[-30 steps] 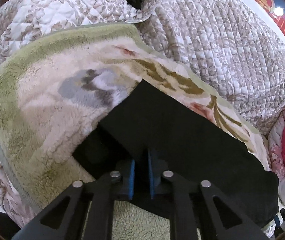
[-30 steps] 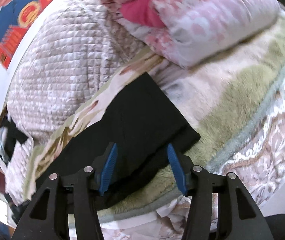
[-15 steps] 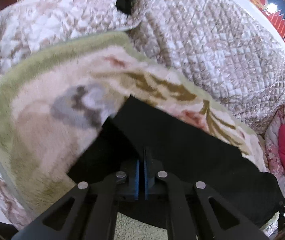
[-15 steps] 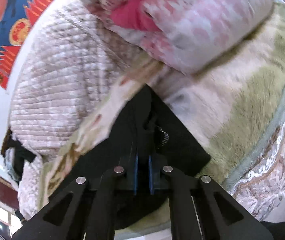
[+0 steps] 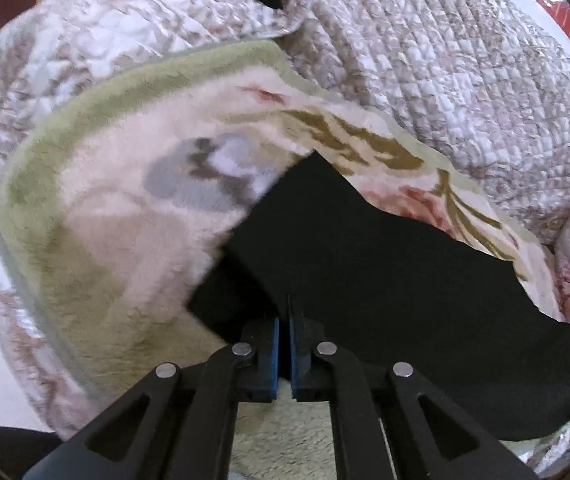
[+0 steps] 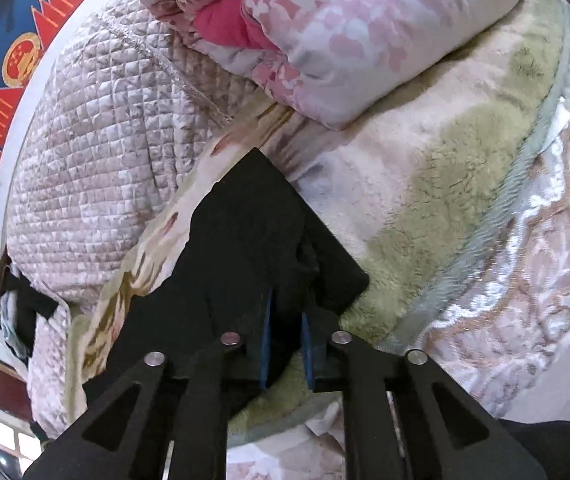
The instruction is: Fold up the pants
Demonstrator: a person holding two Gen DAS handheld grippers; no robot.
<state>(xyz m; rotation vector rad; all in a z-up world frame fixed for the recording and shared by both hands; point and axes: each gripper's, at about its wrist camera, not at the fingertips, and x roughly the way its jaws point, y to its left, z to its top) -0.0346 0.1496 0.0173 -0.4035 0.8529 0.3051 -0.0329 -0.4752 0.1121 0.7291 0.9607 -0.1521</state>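
At lower centre the left gripper (image 5: 284, 340) pinches, apparently, an edge of the black pants (image 5: 385, 280) spread over a fleecy floral blanket (image 5: 125, 208).

The pants (image 5: 385, 280) are all black. The fluffy blanket (image 5: 125, 184) is cream with a green edge and flowers. The quilt (image 5: 445, 72) has little pale squares. The pillow (image 6: 357, 28) is pink and white.

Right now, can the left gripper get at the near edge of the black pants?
Probably yes. The left gripper is already at the near edge of the black pants, its blue pads almost together with dark fabric apparently pinched between them. Nothing lies in the way on the fleece blanket.
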